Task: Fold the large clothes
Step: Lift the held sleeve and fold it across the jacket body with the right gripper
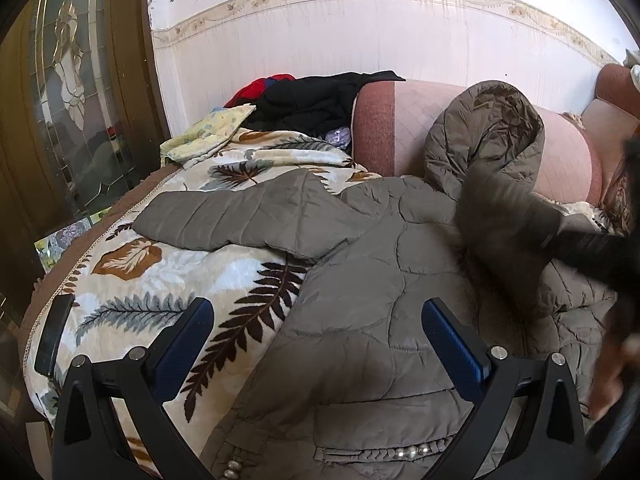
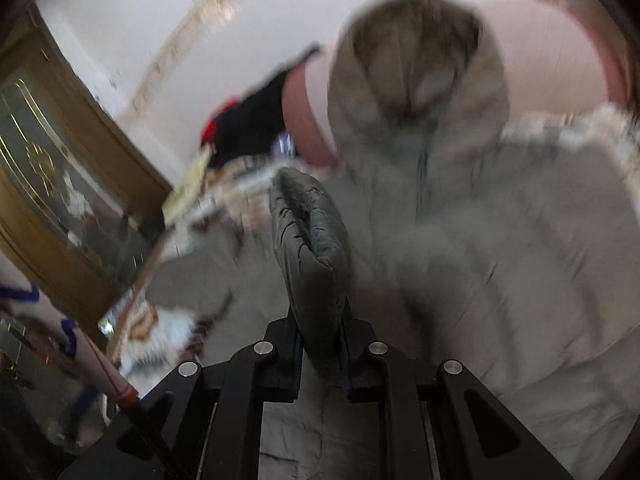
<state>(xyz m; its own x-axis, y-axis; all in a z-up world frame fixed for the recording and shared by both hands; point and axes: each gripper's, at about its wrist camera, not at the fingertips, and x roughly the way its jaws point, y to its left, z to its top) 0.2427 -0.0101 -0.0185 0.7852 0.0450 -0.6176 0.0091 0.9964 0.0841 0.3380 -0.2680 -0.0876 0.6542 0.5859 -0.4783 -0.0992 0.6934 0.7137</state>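
Observation:
An olive-grey quilted hooded coat [image 1: 380,280] lies spread on a leaf-patterned blanket [image 1: 160,288]. Its hood [image 1: 492,132] leans against the pink sofa back, and one sleeve [image 1: 240,216] stretches out to the left. My left gripper [image 1: 320,320] hovers open over the coat's lower half with nothing between its blue pads [image 1: 452,340]. My right gripper [image 2: 322,336] is shut on the cuff of the other sleeve [image 2: 312,248], which stands up between its fingers. In the left wrist view that sleeve [image 1: 500,216] is a blur held above the coat's chest, with the right gripper [image 1: 580,244] behind it.
Black and red clothes [image 1: 312,100] are piled at the back beside the pink sofa back [image 1: 400,120]. A pale yellow cloth [image 1: 208,132] lies by them. A dark phone [image 1: 52,332] rests at the blanket's left edge. A wooden glass-panelled door [image 1: 68,100] stands on the left.

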